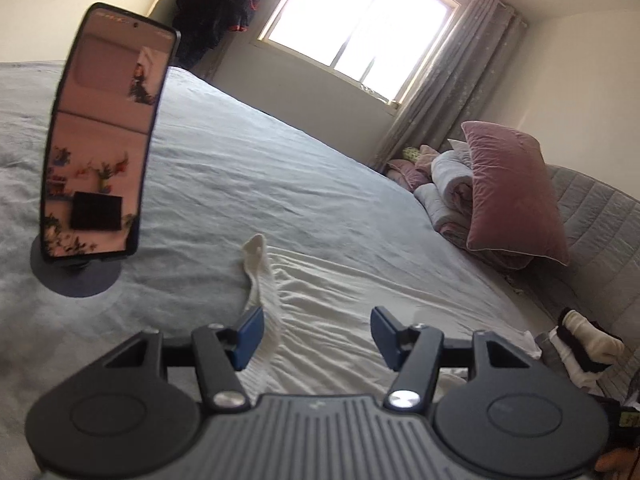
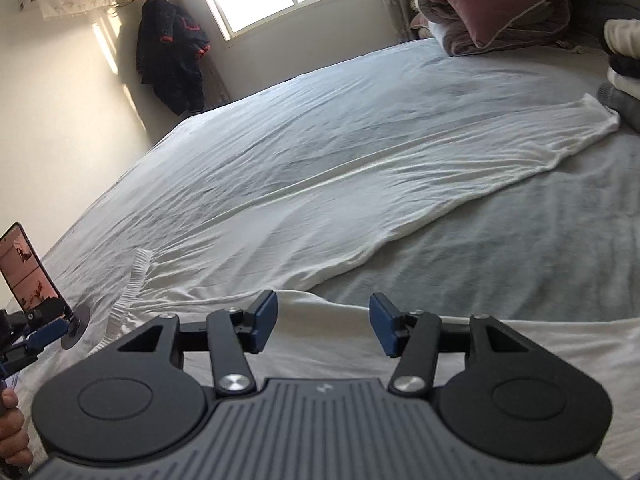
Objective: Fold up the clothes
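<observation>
Both grippers hanging open, tilted downward

The left gripper (image 1: 318,330) is pointing down at a shallow angle, its 2 blue pads (image 1: 250,336) standing apart and pressing on nothing. The right gripper (image 2: 323,326) is tipping a little more steeply, its 2 blue pads (image 2: 266,320) likewise parted with nothing pinched between them. In the right wrist view, the person's left hand (image 2: 14,432) is showing at the lower left edge, fingers curling around the handle of its gripper.
</observation>
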Demonstrator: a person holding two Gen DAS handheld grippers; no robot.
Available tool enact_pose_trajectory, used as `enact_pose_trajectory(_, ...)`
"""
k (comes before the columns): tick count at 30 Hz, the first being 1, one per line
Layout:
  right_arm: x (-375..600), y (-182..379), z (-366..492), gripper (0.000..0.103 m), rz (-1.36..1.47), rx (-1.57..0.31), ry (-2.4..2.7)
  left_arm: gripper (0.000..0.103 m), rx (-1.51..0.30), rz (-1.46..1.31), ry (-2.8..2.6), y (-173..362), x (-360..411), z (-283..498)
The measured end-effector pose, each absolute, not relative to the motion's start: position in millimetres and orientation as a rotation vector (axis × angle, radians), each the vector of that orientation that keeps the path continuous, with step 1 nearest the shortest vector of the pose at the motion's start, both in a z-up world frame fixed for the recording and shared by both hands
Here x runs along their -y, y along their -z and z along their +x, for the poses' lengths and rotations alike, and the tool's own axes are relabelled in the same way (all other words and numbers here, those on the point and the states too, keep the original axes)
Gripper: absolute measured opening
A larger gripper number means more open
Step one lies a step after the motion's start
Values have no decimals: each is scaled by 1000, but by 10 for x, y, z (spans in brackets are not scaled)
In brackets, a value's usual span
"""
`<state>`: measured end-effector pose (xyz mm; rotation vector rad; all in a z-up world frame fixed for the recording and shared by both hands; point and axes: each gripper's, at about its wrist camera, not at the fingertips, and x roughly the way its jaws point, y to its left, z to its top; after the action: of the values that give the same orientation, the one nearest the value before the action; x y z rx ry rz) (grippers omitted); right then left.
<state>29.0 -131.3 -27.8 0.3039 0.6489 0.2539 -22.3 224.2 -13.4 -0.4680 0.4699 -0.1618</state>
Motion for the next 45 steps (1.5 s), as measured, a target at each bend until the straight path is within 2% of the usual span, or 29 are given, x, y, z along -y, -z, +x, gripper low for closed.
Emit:
enact_pose_trajectory(5,991,198,508,60,229,-653,-306,57,-494,-396,193,136,-2055,-31)
enact_pose_trajectory(7,868,181,609,61,200,-653,-324,54,-516,-361,196,173,-2001,90)
enact_pose_trajectory(8,808,177,668,61,183,-656,-334,49,-534,-358,199,198,-1992,158)
enact_pose_trajectory(9,752,175,735,61,166,-661,-346,37,-557,-368,210,228,-2000,217)
enact_pose_trajectory(12,591,181,935,61,103,-674,-389,14,-618,-416,252,313,-2050,369)
enact_pose_trajectory(15,427,186,1126,61,26,-670,-436,7,-648,-389,240,355,-2064,476)
enact_pose_trajectory(25,-122,305,1736,68,-244,-648,-600,6,-759,-332,119,495,-2159,630)
enact_pose_trajectory(30,-295,418,1998,68,-279,-678,-626,3,-789,-333,97,517,-2168,666)
enact_pose_trajectory(39,-347,506,2275,68,-261,-709,-593,3,-821,-352,95,526,-2188,715)
enact_pose_trajectory(40,-354,515,2269,58,-269,-709,-591,3,-822,-348,94,524,-2182,716)
enact_pose_trajectory(41,-373,521,2258,37,-280,-701,-584,3,-822,-344,93,522,-2177,717)
enact_pose_trajectory(42,-394,525,2245,28,-287,-696,-574,3,-823,-344,90,522,-2173,720)
enact_pose_trajectory(43,-404,522,2224,12,-292,-692,-565,3,-824,-345,88,521,-2171,724)
enact_pose_trajectory(44,-413,516,2201,3,-299,-687,-559,3,-825,-348,85,521,-2173,728)
enact_pose_trajectory(45,-421,509,2178,3,-307,-682,-553,3,-826,-352,83,521,-2177,733)
